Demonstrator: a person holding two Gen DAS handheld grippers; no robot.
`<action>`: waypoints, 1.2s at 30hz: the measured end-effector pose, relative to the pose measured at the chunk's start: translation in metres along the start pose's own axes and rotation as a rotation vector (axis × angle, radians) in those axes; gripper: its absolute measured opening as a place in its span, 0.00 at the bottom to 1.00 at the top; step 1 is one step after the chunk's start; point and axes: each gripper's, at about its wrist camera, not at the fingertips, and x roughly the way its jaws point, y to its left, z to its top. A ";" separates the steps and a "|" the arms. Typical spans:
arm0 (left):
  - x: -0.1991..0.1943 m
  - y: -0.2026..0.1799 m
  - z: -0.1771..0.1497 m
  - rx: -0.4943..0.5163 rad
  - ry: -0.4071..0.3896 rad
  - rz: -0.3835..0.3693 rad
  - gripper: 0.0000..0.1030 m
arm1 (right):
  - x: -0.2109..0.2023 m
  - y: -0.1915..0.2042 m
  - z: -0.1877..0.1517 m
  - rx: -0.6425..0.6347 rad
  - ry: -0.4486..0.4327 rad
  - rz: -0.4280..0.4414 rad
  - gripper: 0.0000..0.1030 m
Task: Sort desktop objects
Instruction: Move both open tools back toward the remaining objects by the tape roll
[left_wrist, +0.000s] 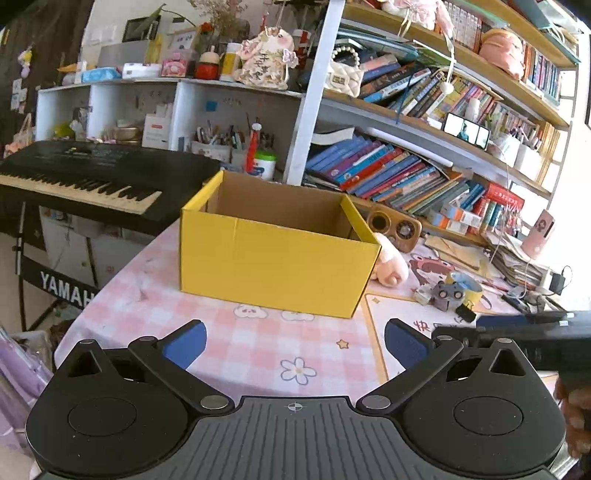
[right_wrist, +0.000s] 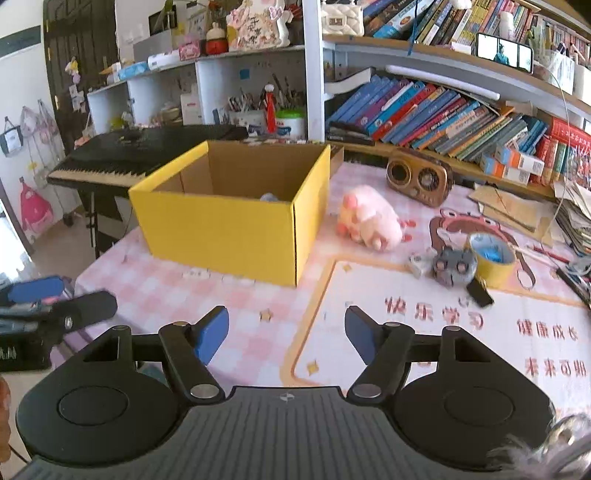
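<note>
A: Any writing you can read?

B: "YAMAH" in white on the stand of the black keyboard (left_wrist: 85, 173) at the far left, cut off by the table edge. The mat (right_wrist: 424, 332) on the right of the table carries red Chinese characters; I can't make them out with confidence. The shelves of books (left_wrist: 399, 173) behind are too small to read.

A: And the things to sort?

B: A yellow cardboard box (right_wrist: 229, 225) stands open on the pink checked tablecloth (left_wrist: 229, 332), brown inside, with something small and grey just showing in it. Right of the box lies a pink plush toy (right_wrist: 369, 221) on its side. Farther right, a small grey toy car (right_wrist: 454, 267) touches a roll of yellow tape (right_wrist: 493, 258), and a black binder clip (right_wrist: 480, 291) sits just in front of them.

A: Where do the fingers stand?

B: The left gripper (left_wrist: 295, 347) has its blue pads spread wide, nothing between them, with the box beyond them and apart. The right gripper (right_wrist: 286, 332) is also spread and empty, over the mat's left edge; the plush and the car lie beyond it to the right, well clear.
</note>
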 end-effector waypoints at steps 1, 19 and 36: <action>-0.003 0.000 -0.002 -0.006 -0.008 -0.004 1.00 | -0.003 0.001 -0.003 0.000 -0.001 -0.003 0.66; -0.008 -0.031 -0.015 0.062 0.044 -0.129 1.00 | -0.045 -0.015 -0.037 0.099 -0.048 -0.122 0.72; 0.013 -0.067 -0.019 0.128 0.110 -0.158 1.00 | -0.064 -0.050 -0.059 0.178 -0.035 -0.221 0.79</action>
